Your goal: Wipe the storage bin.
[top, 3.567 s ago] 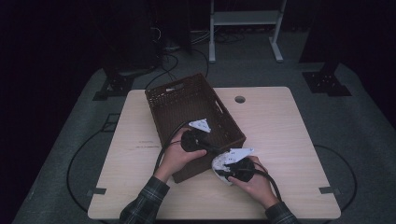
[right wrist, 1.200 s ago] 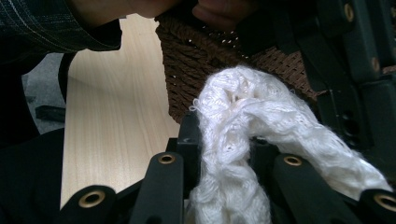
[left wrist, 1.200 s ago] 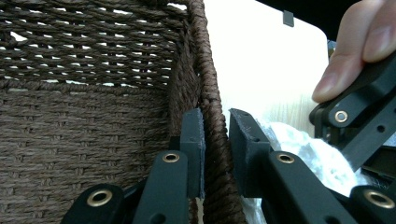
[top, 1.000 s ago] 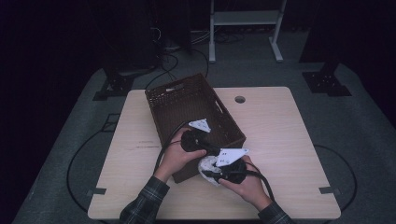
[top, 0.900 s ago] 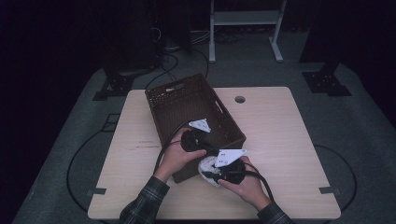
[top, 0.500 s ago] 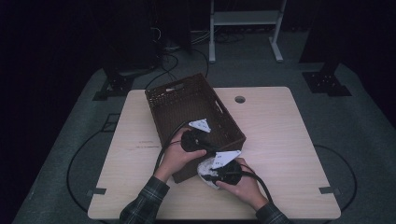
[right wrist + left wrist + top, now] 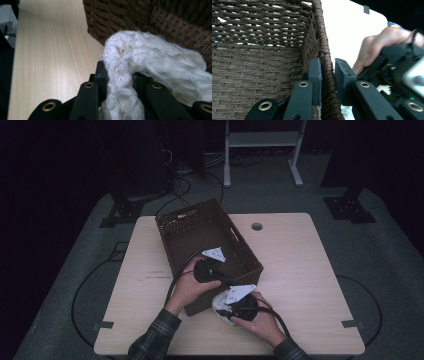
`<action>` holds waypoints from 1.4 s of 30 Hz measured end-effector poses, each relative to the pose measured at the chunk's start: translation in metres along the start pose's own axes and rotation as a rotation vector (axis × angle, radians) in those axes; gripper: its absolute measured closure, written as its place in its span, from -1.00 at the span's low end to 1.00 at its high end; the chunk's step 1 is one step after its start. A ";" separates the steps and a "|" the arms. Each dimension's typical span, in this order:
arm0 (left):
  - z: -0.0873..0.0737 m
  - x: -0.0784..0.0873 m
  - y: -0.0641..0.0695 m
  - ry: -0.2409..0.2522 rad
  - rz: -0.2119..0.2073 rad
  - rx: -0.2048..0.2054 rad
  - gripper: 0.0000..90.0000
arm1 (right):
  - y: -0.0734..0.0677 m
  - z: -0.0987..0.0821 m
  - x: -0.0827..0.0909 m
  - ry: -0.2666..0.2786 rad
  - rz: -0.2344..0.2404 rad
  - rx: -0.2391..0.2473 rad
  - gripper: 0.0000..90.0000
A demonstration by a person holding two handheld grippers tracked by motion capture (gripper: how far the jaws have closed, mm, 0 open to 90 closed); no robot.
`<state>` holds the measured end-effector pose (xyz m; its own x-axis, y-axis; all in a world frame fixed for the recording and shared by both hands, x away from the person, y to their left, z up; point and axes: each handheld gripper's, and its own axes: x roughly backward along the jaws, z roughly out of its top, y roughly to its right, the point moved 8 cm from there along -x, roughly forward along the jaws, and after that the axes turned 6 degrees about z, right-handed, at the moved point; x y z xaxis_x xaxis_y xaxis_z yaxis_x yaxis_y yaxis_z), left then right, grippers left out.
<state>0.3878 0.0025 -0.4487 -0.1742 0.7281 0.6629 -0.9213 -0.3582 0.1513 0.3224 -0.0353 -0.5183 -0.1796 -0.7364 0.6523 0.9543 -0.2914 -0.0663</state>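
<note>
A dark brown wicker basket (image 7: 186,216) stands at an angle on the light wooden table (image 7: 300,260). My left gripper (image 7: 230,280) is shut on its rim at the near right corner; in the left gripper view the pads (image 7: 315,75) clamp the woven rim (image 7: 323,37) from both sides. My right gripper (image 7: 222,304) is low over the table just outside the basket's near wall, shut on a white knitted cloth (image 7: 218,300). In the right gripper view the cloth (image 7: 150,57) bulges out over the gripper (image 7: 120,72), with the basket wall (image 7: 120,15) close behind it.
The table has a round cable hole (image 7: 257,226) behind the basket and bare wood (image 7: 50,50) to either side. A white shelf frame (image 7: 260,140) and cables lie on the dark floor beyond. The other hand (image 7: 374,47) is close beside the left gripper.
My right gripper has sunk a little and shifted left with the white cloth, closer to the basket's near wall. The left gripper has stayed clamped on the rim.
</note>
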 end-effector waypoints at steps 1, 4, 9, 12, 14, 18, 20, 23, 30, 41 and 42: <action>0.000 0.000 0.000 -0.002 0.000 -0.004 0.68 | -0.001 0.002 0.002 0.011 0.002 0.000 0.60; 0.000 0.000 -0.001 -0.006 -0.001 -0.009 0.68 | -0.005 0.009 0.009 0.047 0.004 0.009 0.60; 0.000 0.000 -0.001 -0.006 -0.001 -0.009 0.68 | -0.011 0.022 0.021 0.106 0.015 0.020 0.60; 0.000 0.000 -0.001 -0.006 -0.001 -0.009 0.68 | -0.014 0.028 0.026 0.123 0.018 0.032 0.60; 0.000 0.000 -0.001 -0.006 -0.001 -0.009 0.68 | -0.016 0.031 0.028 0.136 0.022 0.039 0.60; 0.000 0.000 -0.001 -0.002 -0.001 -0.008 0.68 | -0.020 0.040 0.034 0.163 0.031 0.044 0.60; 0.000 0.000 -0.001 -0.004 -0.001 -0.008 0.68 | -0.022 0.044 0.035 0.170 0.032 0.049 0.60; 0.000 0.000 -0.001 -0.002 0.000 -0.008 0.68 | -0.022 0.049 0.033 0.170 0.034 0.058 0.60; 0.000 0.000 -0.001 0.000 0.000 -0.008 0.68 | -0.019 0.048 0.022 0.141 0.048 0.065 0.60; -0.001 0.000 -0.001 -0.007 0.000 -0.008 0.68 | -0.016 0.029 -0.003 0.067 0.064 0.050 0.60; -0.001 0.001 -0.001 -0.007 -0.001 -0.008 0.68 | -0.016 0.028 -0.005 0.063 0.065 0.043 0.60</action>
<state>0.3881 0.0034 -0.4488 -0.1712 0.7242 0.6680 -0.9242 -0.3530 0.1458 0.3144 -0.0096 -0.4995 -0.1302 -0.7903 0.5987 0.9735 -0.2164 -0.0739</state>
